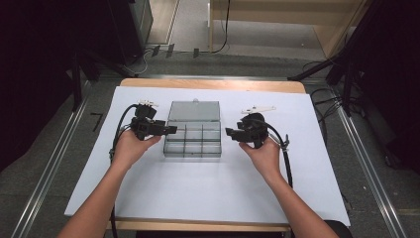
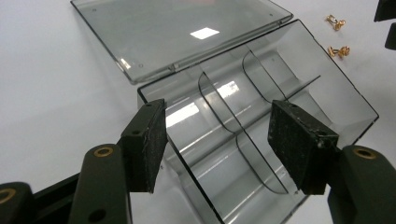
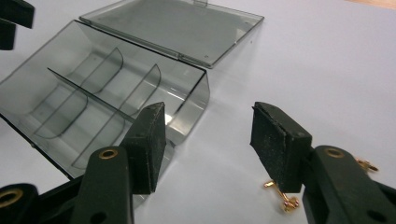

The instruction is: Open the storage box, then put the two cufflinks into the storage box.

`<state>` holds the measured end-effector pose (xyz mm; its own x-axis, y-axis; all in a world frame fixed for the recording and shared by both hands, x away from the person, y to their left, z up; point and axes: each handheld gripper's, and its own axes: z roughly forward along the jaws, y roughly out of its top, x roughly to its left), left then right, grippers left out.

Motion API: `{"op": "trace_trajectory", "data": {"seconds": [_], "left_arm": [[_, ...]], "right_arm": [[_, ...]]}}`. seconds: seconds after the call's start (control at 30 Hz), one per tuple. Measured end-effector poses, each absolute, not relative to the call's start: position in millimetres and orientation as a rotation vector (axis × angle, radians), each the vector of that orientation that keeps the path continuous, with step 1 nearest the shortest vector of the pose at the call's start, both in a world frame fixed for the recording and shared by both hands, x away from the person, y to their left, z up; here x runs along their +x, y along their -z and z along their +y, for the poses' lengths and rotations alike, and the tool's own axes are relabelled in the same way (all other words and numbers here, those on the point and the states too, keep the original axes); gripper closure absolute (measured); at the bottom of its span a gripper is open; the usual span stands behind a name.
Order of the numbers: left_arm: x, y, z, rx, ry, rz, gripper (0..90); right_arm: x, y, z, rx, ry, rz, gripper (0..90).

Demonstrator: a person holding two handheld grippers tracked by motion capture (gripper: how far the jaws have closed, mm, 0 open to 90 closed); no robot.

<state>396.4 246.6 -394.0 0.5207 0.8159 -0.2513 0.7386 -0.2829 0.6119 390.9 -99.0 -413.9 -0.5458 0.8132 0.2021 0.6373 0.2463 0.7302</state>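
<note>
A clear grey compartment box [image 1: 192, 140] stands open in the middle of the white sheet, its lid [image 1: 194, 111] lying flat behind it. Its several compartments [image 2: 261, 112] hold nothing. My left gripper [image 1: 170, 130] hovers at the box's left side, jaws open and nothing between them [image 2: 217, 116]. At the box's right side my right gripper [image 1: 230, 132] points at it, also open with nothing between its jaws [image 3: 208, 116]. Small gold metal pieces [image 2: 339, 50] lie on the sheet to the right of the box, close under the right gripper [image 3: 281, 193].
The white sheet [image 1: 198, 188] covers most of the wooden table. Black stand legs [image 1: 322, 69] and cables lie on the floor beyond the far edge. Metal floor rails [image 1: 49, 168] run along both sides.
</note>
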Motion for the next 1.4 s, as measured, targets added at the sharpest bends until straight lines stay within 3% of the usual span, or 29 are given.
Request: {"op": "trace_trajectory", "data": {"seconds": [0.33, 0.97, 1.4], "left_arm": [[391.0, 401.4, 247.7, 2.1, -0.176, 1.218, 38.4], [391.7, 404.6, 251.3, 2.11, -0.185, 1.213, 38.6], [391.0, 402.5, 254.7, 2.092, -0.159, 1.219, 38.5]], "right_arm": [[388.6, 415.8, -106.4, 1.373, -1.104, 2.324, 47.8], [398.6, 418.1, -122.7, 1.409, -0.915, 2.422, 62.0], [408.9, 431.4, -123.7, 1.436, -0.769, 2.505, 66.8]]}}
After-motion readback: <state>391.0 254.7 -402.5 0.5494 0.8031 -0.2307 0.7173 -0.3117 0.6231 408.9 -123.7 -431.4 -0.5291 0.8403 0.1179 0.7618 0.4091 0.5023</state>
